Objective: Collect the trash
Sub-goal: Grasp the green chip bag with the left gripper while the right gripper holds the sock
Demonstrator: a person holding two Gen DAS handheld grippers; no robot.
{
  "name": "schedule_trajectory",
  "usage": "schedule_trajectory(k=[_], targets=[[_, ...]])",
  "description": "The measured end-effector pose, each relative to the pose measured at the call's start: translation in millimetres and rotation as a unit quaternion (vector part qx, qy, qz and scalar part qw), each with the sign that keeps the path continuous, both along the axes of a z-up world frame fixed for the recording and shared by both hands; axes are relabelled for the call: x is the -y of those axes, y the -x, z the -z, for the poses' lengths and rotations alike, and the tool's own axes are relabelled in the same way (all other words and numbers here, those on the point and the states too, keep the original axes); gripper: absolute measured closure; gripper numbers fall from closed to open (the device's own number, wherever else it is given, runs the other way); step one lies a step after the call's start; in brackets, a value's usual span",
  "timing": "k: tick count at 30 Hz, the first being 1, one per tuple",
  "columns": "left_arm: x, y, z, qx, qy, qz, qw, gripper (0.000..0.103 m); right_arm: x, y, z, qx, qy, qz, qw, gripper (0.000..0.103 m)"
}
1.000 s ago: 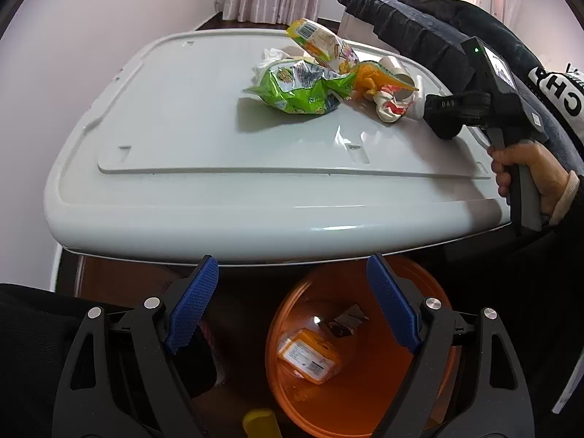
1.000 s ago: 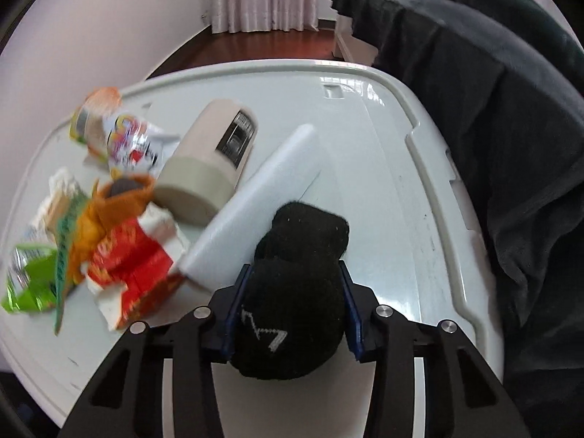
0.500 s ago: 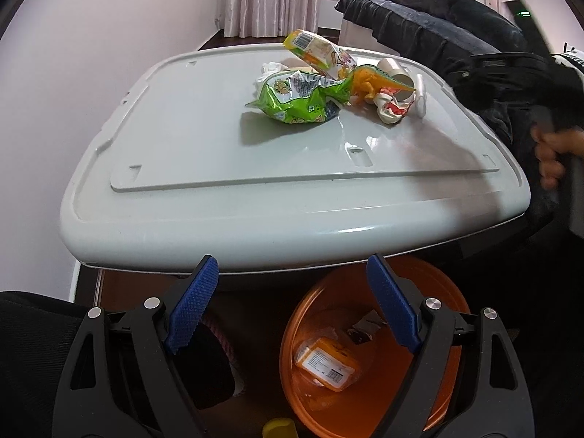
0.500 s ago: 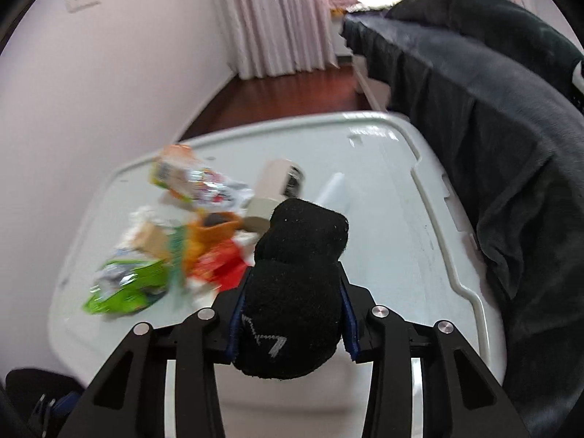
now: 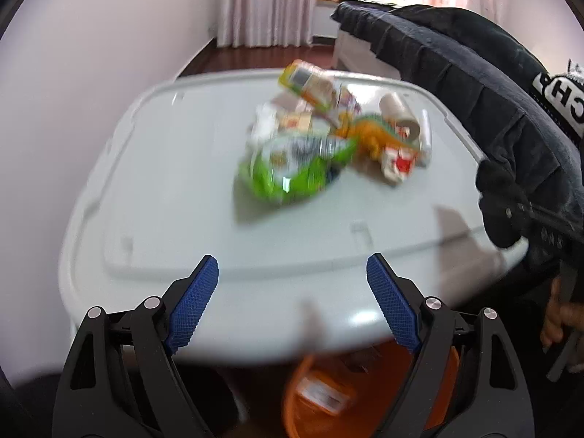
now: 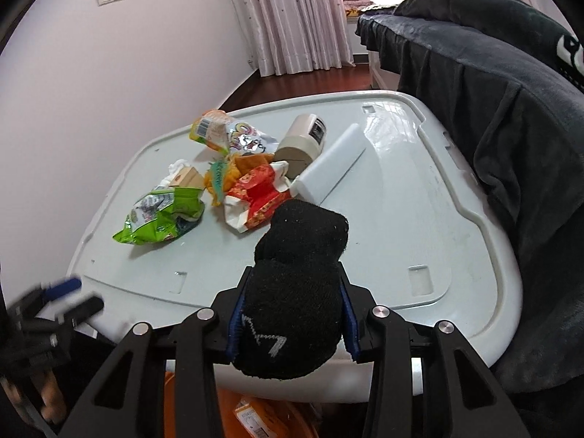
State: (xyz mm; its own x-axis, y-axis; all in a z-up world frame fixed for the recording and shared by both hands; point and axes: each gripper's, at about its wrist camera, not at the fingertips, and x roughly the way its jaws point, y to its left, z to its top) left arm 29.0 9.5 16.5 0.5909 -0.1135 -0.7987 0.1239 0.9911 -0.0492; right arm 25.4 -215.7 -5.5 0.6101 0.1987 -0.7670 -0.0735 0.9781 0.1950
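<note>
Right gripper (image 6: 292, 314) pinches a black sock (image 6: 297, 284); left gripper (image 5: 292, 303) hangs empty, fingers spread.

The sock is clamped between the right fingers above the near edge of the white counter (image 6: 401, 200), over the orange bin (image 6: 255, 416) (partly hidden below). Wrappers, among them a green packet (image 6: 160, 219), lie piled mid-counter.

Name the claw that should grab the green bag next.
Left. The left claw is open and empty, facing the green bag; the right claw is shut on a black sock.
</note>
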Motion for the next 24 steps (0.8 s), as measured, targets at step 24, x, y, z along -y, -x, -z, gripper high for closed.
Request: schedule_trajectory(k=[24], targets=[[35.6,-83.2,19.2,-0.082,0.005,0.162,0.9834,0.020,4.1,-3.0,2.8,-0.009,-0.034,-0.001,0.999,0.061]])
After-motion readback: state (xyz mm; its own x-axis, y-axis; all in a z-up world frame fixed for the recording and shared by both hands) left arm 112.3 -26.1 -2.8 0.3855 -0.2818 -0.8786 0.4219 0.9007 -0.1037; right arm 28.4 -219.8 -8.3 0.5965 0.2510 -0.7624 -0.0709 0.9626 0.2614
